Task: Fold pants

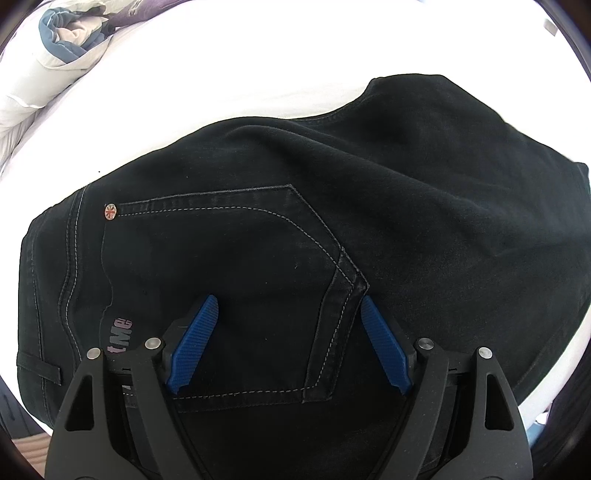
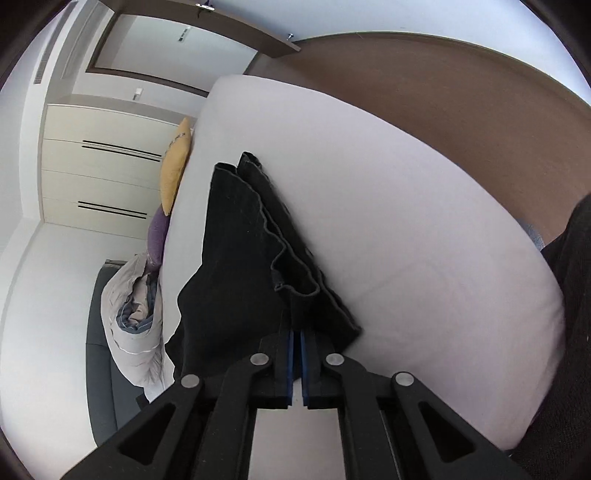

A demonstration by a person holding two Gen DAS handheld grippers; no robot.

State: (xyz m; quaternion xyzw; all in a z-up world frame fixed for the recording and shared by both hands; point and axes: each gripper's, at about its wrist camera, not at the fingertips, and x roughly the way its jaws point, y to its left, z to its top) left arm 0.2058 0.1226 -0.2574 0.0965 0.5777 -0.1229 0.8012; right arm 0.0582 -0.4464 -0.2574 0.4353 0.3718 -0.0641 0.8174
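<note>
Black jeans (image 1: 258,240) lie on a white bed (image 1: 258,74), seat side up, with a back pocket and a small round rivet (image 1: 110,212) showing. My left gripper (image 1: 290,317) is open just above the pocket, blue pads apart, holding nothing. In the right wrist view my right gripper (image 2: 296,334) is shut on the jeans' fabric (image 2: 243,240) and lifts it off the bed (image 2: 406,221); the legs hang stretched away from the jaws, hems at the far end.
A rolled duvet (image 1: 66,33) and pillows sit at the bed's far left corner; they also show in the right wrist view (image 2: 136,314). A yellow cushion (image 2: 176,162) and a purple one (image 2: 159,240) lie by white wardrobe doors (image 2: 99,166).
</note>
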